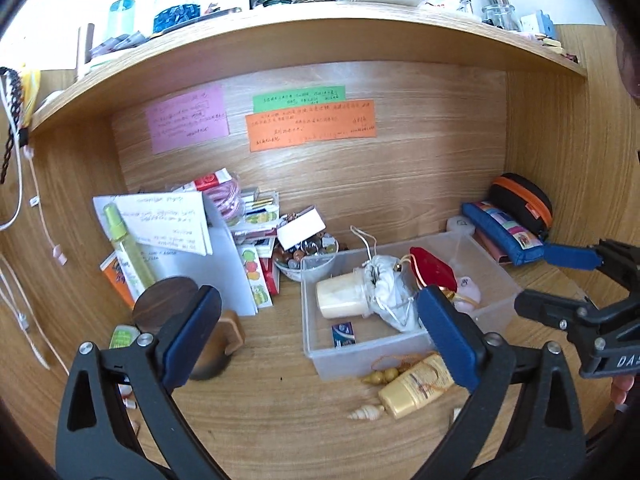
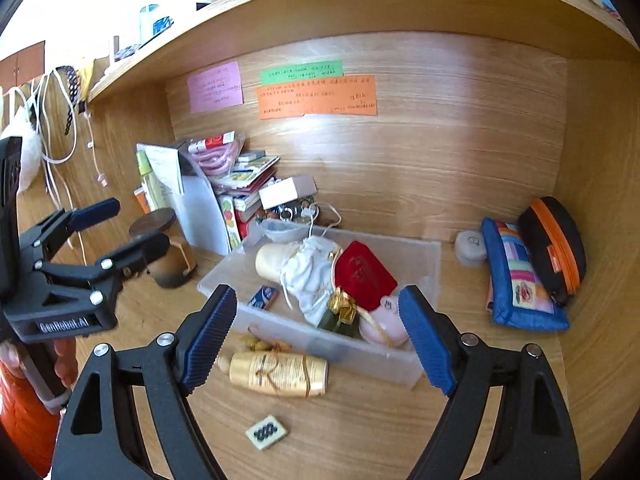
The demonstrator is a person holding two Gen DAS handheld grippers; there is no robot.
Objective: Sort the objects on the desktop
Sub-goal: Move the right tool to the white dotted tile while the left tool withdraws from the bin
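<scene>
Left gripper (image 1: 320, 332): jaws wide, nothing between its 2 pads, touching nothing. Right gripper (image 2: 320, 336): jaws wide, likewise holding nothing, above the near wall of the clear bin (image 2: 400, 360). Bin holds a cream jar (image 2: 272, 260), white pouch (image 2: 308, 276) and red pouch (image 2: 364, 276). Gold tube (image 2: 280, 372) lies on the desk (image 2: 360, 432) just in front of the bin; mahjong tile (image 2: 266, 432) nearer the camera.

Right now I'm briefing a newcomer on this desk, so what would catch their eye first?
Probably the clear plastic bin mid-desk, with a red pouch lying on a white drawstring bag inside it. In front of it a gold tube lies loose on the wood. On the back wall an orange note stands out.
</scene>
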